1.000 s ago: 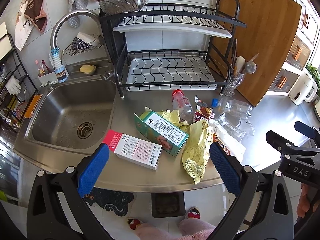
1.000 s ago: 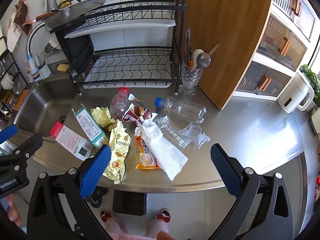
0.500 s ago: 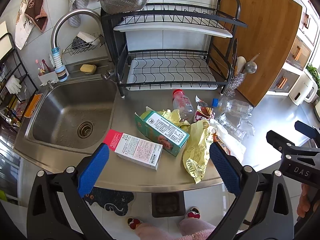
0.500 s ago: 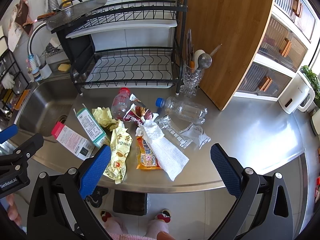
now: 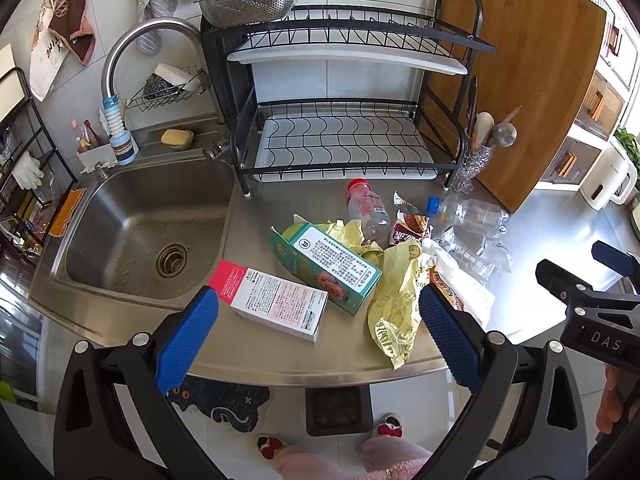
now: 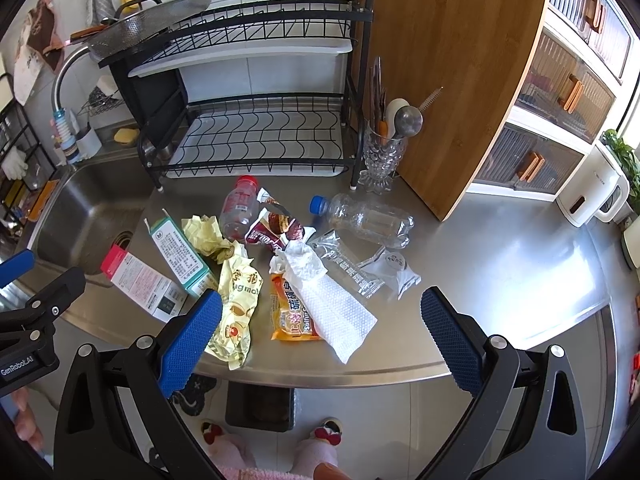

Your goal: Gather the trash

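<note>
Trash lies in a heap on the steel counter (image 6: 500, 280): a pink-and-white carton (image 5: 276, 304), a green carton (image 5: 332, 266), a yellow wrapper (image 5: 394, 300), a red-capped bottle (image 5: 366, 208), a clear blue-capped bottle (image 6: 360, 216), a white paper towel (image 6: 332, 300), an orange packet (image 6: 290, 316) and clear film wrappers (image 6: 360, 272). My left gripper (image 5: 316, 340) is open and empty, held above the counter's front edge near the pink carton. My right gripper (image 6: 320, 340) is open and empty, above the front edge near the paper towel.
A steel sink (image 5: 136, 232) lies left of the heap. A black dish rack (image 5: 340, 136) stands behind it. A glass utensil holder (image 6: 380, 160) and a wooden board (image 6: 460, 72) stand at the back right. A dark bin (image 6: 260, 408) sits on the floor below the counter.
Both grippers have drifted slightly; the view has shifted a little. Both stay open and empty. The trash has not moved.
</note>
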Demonstrator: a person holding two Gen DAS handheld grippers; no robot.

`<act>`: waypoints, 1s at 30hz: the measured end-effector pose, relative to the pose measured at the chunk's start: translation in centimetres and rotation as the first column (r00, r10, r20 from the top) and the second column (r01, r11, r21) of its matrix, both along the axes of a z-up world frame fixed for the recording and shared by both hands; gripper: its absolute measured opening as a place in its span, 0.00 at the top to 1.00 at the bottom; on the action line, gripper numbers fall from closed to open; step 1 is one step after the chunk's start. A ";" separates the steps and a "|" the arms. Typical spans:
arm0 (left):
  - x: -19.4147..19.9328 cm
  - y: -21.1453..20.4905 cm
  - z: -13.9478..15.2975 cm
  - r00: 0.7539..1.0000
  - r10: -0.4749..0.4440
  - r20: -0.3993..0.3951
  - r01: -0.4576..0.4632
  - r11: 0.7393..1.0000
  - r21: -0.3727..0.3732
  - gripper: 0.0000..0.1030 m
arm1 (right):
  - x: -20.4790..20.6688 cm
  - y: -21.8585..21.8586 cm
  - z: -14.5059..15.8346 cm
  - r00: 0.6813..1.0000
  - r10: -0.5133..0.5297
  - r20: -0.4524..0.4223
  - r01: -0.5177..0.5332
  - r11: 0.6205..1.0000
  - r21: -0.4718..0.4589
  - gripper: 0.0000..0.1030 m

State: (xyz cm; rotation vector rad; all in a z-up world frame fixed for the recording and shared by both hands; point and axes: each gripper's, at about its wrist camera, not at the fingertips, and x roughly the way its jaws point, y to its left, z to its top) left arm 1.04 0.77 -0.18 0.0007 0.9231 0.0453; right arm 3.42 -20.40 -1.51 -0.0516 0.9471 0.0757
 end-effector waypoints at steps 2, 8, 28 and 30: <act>0.1 0.0 0.1 1.000 -0.001 -0.001 0.001 1.000 0.000 0.08 | 0.1 -0.1 0.0 1.000 -0.001 0.000 0.001 1.000 0.000 0.03; 0.3 -0.1 0.0 1.000 -0.004 -0.004 0.004 1.000 0.002 0.08 | 0.2 -0.2 0.0 1.000 -0.002 -0.002 0.002 1.000 0.001 0.03; 1.7 2.0 -1.0 1.000 0.024 -0.005 -0.024 0.999 -0.031 0.08 | 2.1 -2.2 -1.2 0.999 -0.047 -0.011 0.047 0.998 0.037 0.03; 2.2 3.1 -1.4 0.999 0.044 -0.011 -0.045 0.997 -0.060 0.08 | 2.6 -3.1 -1.6 0.998 -0.058 -0.017 0.059 0.997 0.052 0.03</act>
